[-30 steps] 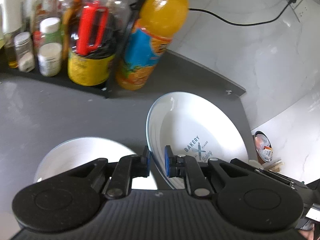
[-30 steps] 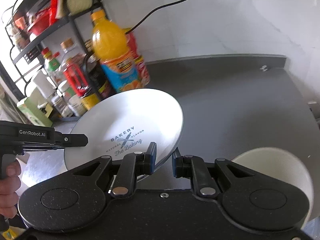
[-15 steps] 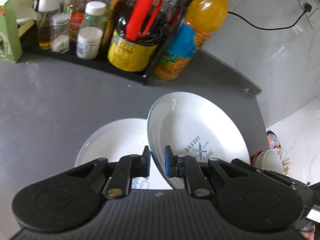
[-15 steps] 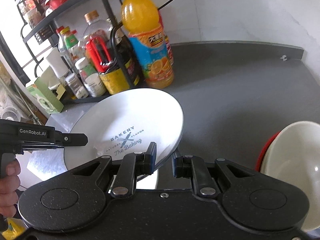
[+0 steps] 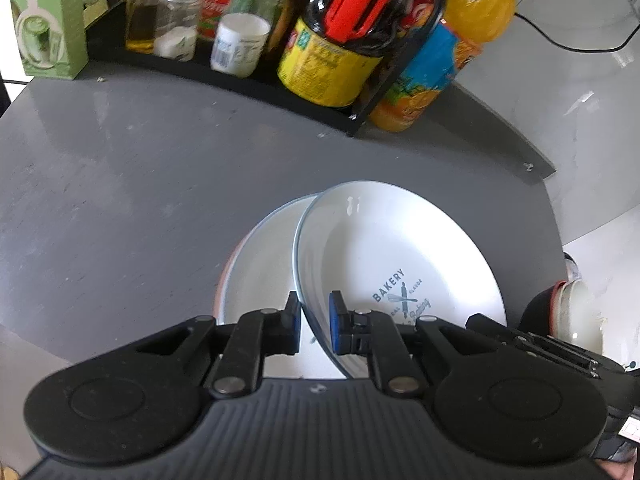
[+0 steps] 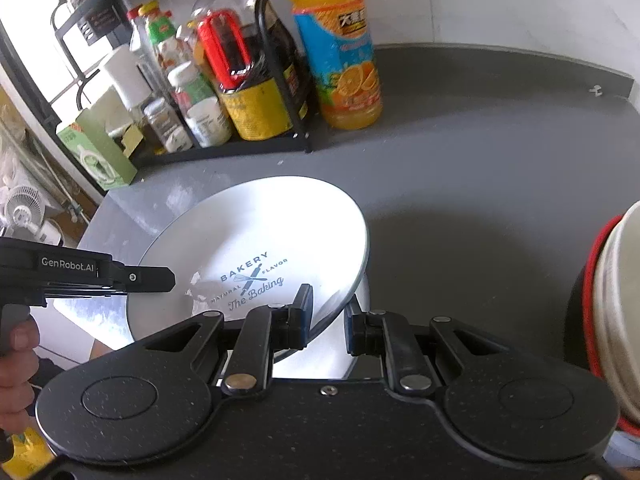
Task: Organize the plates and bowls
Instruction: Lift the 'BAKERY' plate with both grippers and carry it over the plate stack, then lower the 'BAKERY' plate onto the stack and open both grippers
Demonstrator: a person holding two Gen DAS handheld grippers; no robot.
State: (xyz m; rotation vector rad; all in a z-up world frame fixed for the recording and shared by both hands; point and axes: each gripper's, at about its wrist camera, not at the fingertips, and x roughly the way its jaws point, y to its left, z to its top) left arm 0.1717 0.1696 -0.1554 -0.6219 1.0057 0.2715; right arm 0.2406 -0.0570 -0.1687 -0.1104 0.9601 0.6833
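A white plate (image 5: pixel 392 264) printed "BAKERY" hangs tilted above the grey counter (image 5: pixel 120 200). My left gripper (image 5: pixel 314 324) is shut on its near rim. In the right wrist view the same plate (image 6: pixel 256 248) has my right gripper (image 6: pixel 328 320) shut on its opposite rim. A second white plate (image 5: pixel 260 276) lies flat on the counter just below, mostly hidden by the held one; a strip of this lower plate (image 6: pixel 316 360) shows under my right gripper. The left gripper's body (image 6: pixel 80 276) enters from the left, held by a hand (image 6: pixel 16 360).
A black rack (image 5: pixel 240 76) of bottles and jars lines the back, with an orange juice bottle (image 5: pixel 436 60) beside it and a green carton (image 5: pixel 48 24) at the left. A white bowl nested in a red one (image 6: pixel 616 312) stands close on the right. The counter's edge (image 5: pixel 560 208) drops off at the right.
Both grippers carried the printed plate leftward over the plate on the counter, which is now mostly covered. The bowl stack has come closer on the right.
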